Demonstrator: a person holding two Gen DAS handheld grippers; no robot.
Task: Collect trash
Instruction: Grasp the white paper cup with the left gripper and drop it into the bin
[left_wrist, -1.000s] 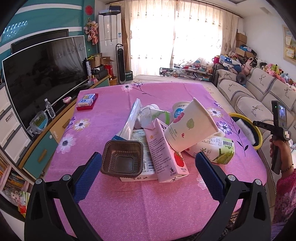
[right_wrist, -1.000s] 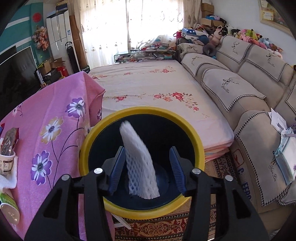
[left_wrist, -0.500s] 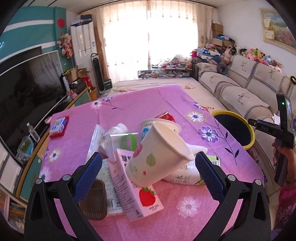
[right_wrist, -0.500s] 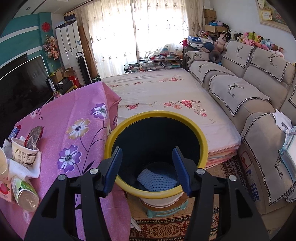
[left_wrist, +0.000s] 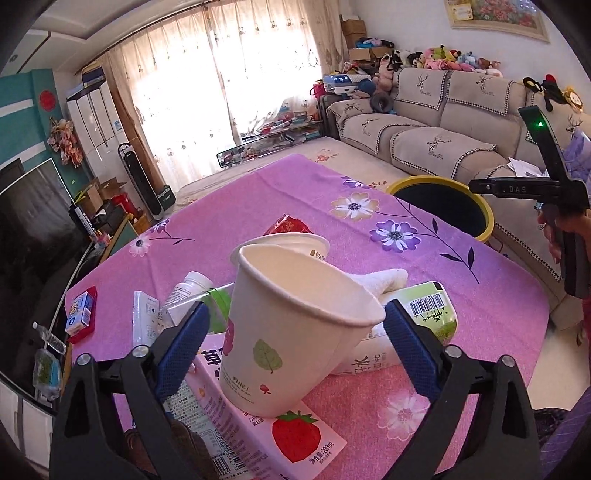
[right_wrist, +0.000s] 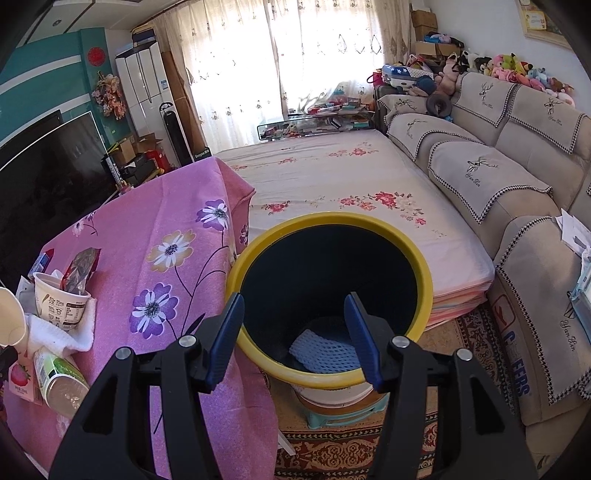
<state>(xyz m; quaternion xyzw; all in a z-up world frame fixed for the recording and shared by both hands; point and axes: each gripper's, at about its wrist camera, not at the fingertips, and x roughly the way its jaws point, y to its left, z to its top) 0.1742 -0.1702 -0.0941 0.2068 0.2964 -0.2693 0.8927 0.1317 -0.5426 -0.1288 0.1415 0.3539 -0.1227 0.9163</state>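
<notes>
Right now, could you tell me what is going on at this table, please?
A person is clearing trash from the pink tablecloth with tongs in each hand. The left tongs are closing around a tipped paper cup that lies on a strawberry milk carton; the pads do not press on it yet. The right tongs hang open and empty over the yellow-rimmed bin, where a foam net lies at the bottom. More cups and a bottle wait on the table.
</notes>
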